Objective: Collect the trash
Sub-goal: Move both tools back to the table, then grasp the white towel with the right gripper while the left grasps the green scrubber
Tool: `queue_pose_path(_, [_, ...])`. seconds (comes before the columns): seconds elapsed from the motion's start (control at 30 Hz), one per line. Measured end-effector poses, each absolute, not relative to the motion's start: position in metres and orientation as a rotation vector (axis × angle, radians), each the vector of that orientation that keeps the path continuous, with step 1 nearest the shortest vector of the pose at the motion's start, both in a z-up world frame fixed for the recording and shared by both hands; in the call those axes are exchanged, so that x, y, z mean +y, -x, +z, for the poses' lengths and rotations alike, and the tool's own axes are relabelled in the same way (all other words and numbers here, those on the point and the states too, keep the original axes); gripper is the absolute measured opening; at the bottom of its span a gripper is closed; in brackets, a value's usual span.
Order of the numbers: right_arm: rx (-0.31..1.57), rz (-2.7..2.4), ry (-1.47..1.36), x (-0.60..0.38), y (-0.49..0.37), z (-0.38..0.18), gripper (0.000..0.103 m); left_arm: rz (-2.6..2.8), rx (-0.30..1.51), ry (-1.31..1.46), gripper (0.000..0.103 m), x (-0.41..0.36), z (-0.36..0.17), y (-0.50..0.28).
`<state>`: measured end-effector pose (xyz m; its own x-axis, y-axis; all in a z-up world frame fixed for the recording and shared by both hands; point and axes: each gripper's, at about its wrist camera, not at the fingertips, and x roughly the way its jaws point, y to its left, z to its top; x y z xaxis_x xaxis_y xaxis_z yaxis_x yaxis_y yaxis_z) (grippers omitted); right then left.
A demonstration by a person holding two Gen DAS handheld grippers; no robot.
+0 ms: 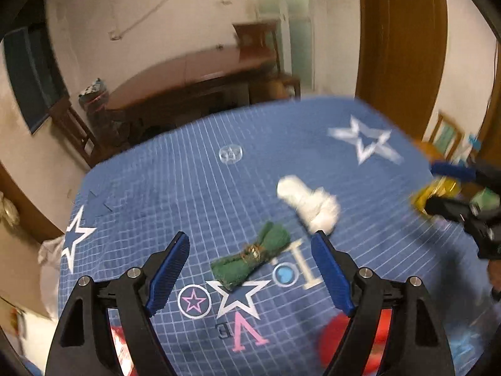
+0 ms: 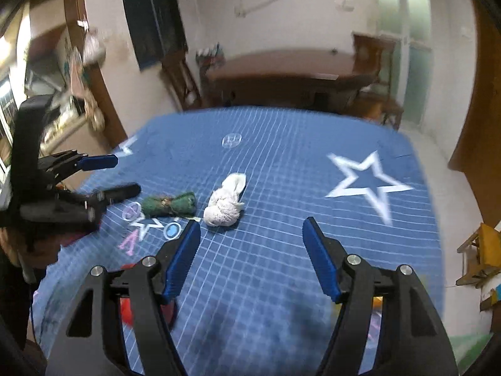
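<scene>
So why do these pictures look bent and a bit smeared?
Both wrist views use fisheye lenses, so the blue tablecloth bulges and dark corners frame each picture. Left wrist view: motion blur smears the white wad and the right tongs. Right wrist view: the green bundle looks sharper; the room behind is soft.

One green cloth bundle (image 1: 250,258), one white crumpled wad (image 1: 308,203), one clear round disc (image 1: 230,154), two tongs, left (image 1: 250,269) and right (image 2: 250,258)

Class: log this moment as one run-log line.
left gripper: open, over green wad | right gripper: open, empty | white wad: on blue cloth
</scene>
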<state>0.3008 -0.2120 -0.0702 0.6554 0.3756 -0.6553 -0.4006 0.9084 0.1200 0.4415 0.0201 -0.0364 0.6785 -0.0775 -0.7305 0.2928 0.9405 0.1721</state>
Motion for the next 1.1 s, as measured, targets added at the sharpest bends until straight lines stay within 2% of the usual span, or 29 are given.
queue_pose_path(0.2, [0.813,0.533,0.112,-0.171,-0.338,-0.103,0.064,-0.213,0.833,-0.331,0.08,0.006,-0.082,-0.471])
queue_pose_path(0.33, [0.84,0.528,0.135,-0.159,-0.36,-0.117,0.057,-0.224,0.83,-0.3,0.08,0.009,-0.094,-0.483])
queue_pose_path(0.47, [0.877,0.572,0.109,-0.151,-0.374,-0.132,0.057,-0.269,0.863,-0.279,0.08,0.007,-0.109,-0.492])
queue_pose_path(0.53, [0.892,0.591,0.121,-0.146,-0.375,-0.135,0.04,-0.283,0.9,-0.278,0.08,0.008,-0.12,-0.495])
queue_pose_path(0.6, [0.888,0.601,0.121,-0.143,-0.371,-0.134,0.033,-0.289,0.903,-0.232,0.081,0.013,-0.126,-0.497])
queue_pose_path(0.67, [0.883,0.589,0.115,-0.143,-0.369,-0.131,0.029,-0.277,0.897,-0.19,0.073,0.019,-0.126,-0.499])
queue_pose_path(0.73, [0.869,0.568,0.102,-0.146,-0.364,-0.127,0.028,-0.269,0.889,-0.186,0.037,0.022,-0.125,-0.496])
queue_pose_path(0.8, [0.845,0.556,0.074,-0.158,-0.356,-0.118,0.027,-0.238,0.89,-0.194,0.016,0.023,-0.121,-0.493])
queue_pose_path(1.1, [0.66,0.535,0.022,-0.208,-0.271,-0.05,0.027,-0.216,0.707,-0.131,0.016,0.028,-0.05,-0.416])
